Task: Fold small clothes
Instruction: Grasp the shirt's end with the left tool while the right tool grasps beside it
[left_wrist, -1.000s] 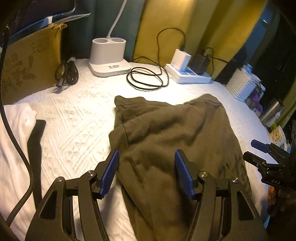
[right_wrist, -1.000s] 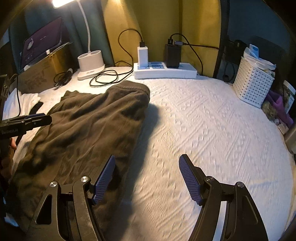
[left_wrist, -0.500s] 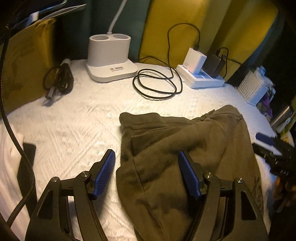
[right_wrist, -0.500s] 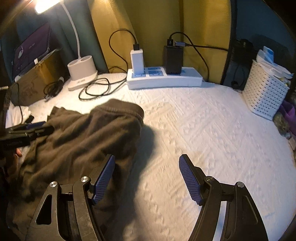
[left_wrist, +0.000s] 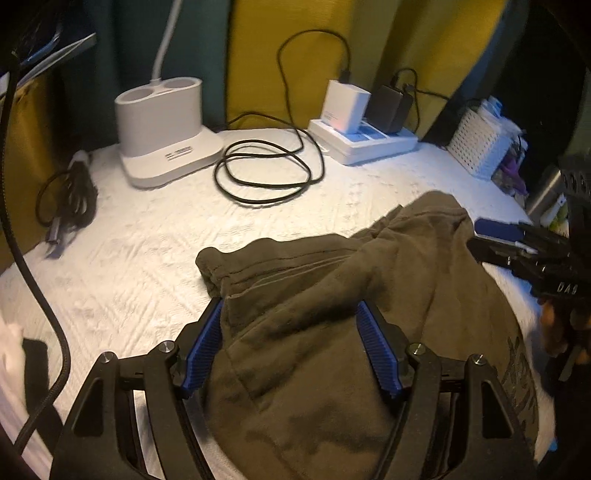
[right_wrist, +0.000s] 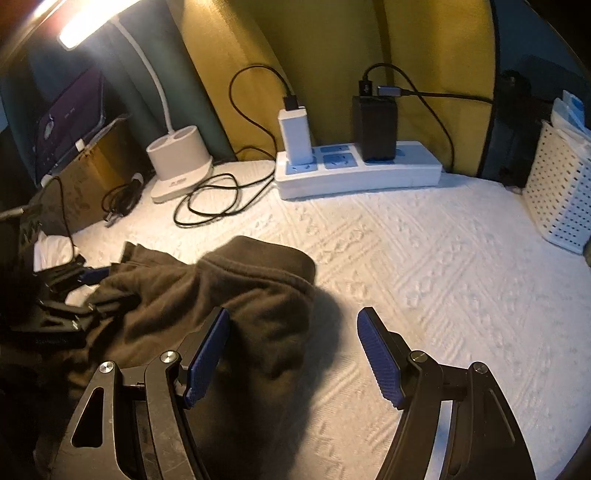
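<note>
Olive garment (left_wrist: 332, 332) lies rumpled on the white surface (left_wrist: 147, 258). Left hand-held gripper (left_wrist: 291, 347), jaws just widened, straddles it unclamped. Right hand-held gripper (right_wrist: 293, 354) gapes, garment at nine o'clock.

The garment (left_wrist: 332, 332) runs off the left wrist view's bottom edge at 6 o'clock, and its dark print at 4 o'clock is too blurred to read. In the right wrist view its 8 o'clock part sinks into shadow. The white cloth (left_wrist: 11, 354) is cut off at 9 o'clock. The basket (right_wrist: 557, 192) at 3 o'clock holds what may be papers.
</note>
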